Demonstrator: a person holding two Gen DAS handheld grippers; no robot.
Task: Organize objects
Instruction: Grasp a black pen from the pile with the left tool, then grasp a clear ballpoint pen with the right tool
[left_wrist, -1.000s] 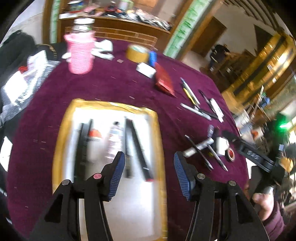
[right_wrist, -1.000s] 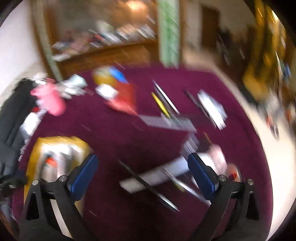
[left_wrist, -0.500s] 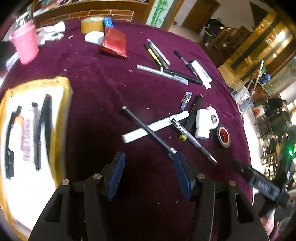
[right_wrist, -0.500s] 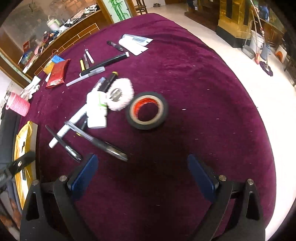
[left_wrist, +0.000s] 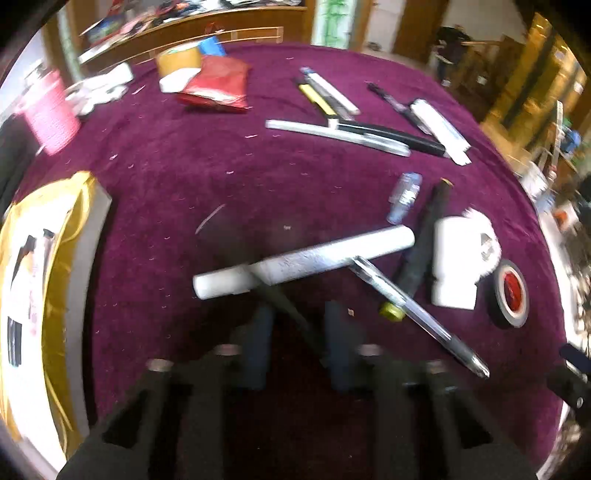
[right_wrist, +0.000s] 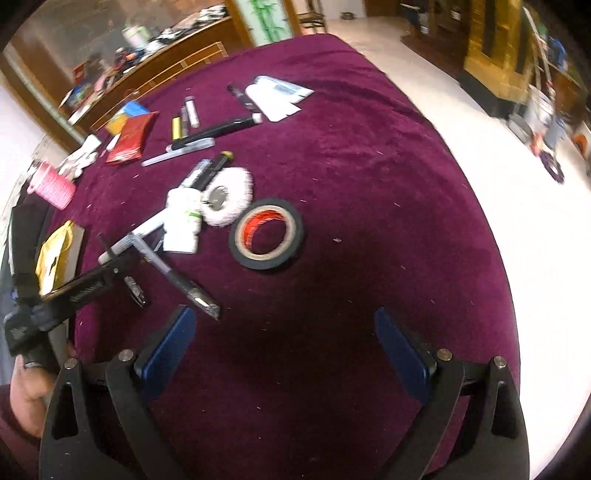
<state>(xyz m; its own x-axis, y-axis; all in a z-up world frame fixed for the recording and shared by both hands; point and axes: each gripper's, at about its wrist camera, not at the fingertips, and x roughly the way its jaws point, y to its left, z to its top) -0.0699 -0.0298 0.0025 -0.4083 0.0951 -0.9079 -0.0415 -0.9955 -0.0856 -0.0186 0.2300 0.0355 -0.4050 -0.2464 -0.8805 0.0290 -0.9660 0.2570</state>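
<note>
Tray: white tray with yellow lining at the far left of the table, a few dark pens lying in it.
Pink cup: behind the tray, near the table's far edge.
Cloth: purple tablecloth with stationery scattered across it.
Left gripper: tilted down over the cloth, its jaws closing with the thin black pen between them. The fingers are blurred and the pads do not look to be on the pen yet.
White marker: lies across the black pen, just beyond the left fingertips.
Clear pen: slants to the right of the marker, its top end touching it.
White bottle: lies on its side further right, against a fluffy white pad.
Tape roll: black roll with a red core lies flat just beside the bottle.
Right gripper: spread wide over bare cloth with nothing between its fingers, near the tape roll.
</note>
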